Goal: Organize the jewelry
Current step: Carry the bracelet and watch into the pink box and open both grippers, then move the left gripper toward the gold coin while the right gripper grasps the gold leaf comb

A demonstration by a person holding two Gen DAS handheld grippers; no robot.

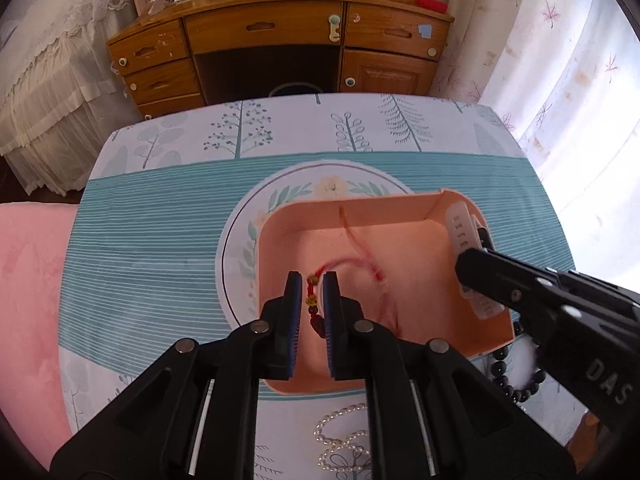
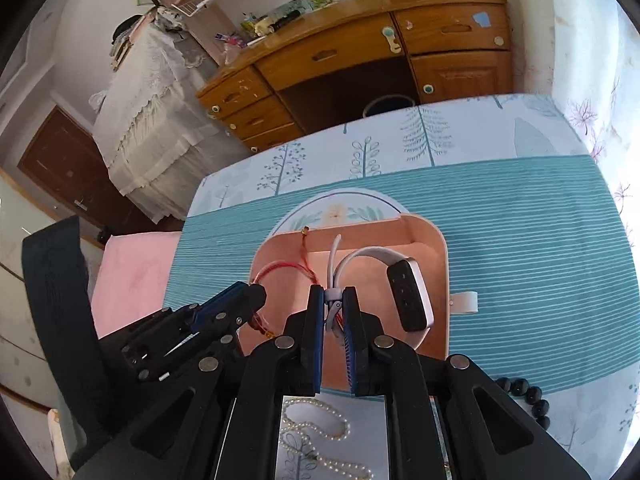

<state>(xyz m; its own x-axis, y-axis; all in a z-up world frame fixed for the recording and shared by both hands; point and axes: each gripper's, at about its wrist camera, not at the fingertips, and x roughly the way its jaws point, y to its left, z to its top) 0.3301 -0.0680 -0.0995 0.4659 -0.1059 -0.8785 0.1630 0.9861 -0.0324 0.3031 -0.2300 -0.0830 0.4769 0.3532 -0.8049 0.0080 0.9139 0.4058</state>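
Observation:
A pink open box [image 1: 344,216] stands on the table; it also shows in the right wrist view [image 2: 438,248]. My left gripper [image 1: 312,280] is over the box, shut on a red cord bracelet [image 1: 312,300] with small beads, whose cord trails across the box floor. My right gripper [image 2: 334,292] is shut on the strap of a white smartwatch [image 2: 408,296], holding it inside the box at the right wall. The watch [image 1: 464,236] and right gripper also show in the left wrist view.
A pearl necklace [image 1: 340,440] lies on the tablecloth in front of the box, also in the right wrist view [image 2: 316,436]. A black bead bracelet [image 1: 516,380] lies right of it. A wooden desk [image 1: 280,36] stands beyond the table.

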